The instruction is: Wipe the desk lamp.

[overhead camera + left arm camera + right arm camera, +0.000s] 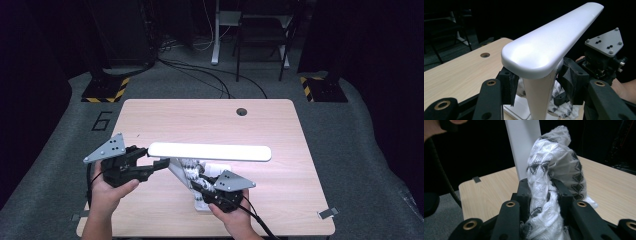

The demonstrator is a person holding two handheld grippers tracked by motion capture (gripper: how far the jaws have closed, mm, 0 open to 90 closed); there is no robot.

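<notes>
Two tools: left tool (535, 86) clamps lamp (549, 42) stem, right tool (544, 197) grips cloth (551, 170).

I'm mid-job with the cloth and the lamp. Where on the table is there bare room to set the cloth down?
Bare wood lies across the far half of the table, between the lamp head and the round hole, and along the right side past the right hand-held gripper. It is crowded near the front middle, where both grippers, the cloth and the lamp base sit together.
</notes>
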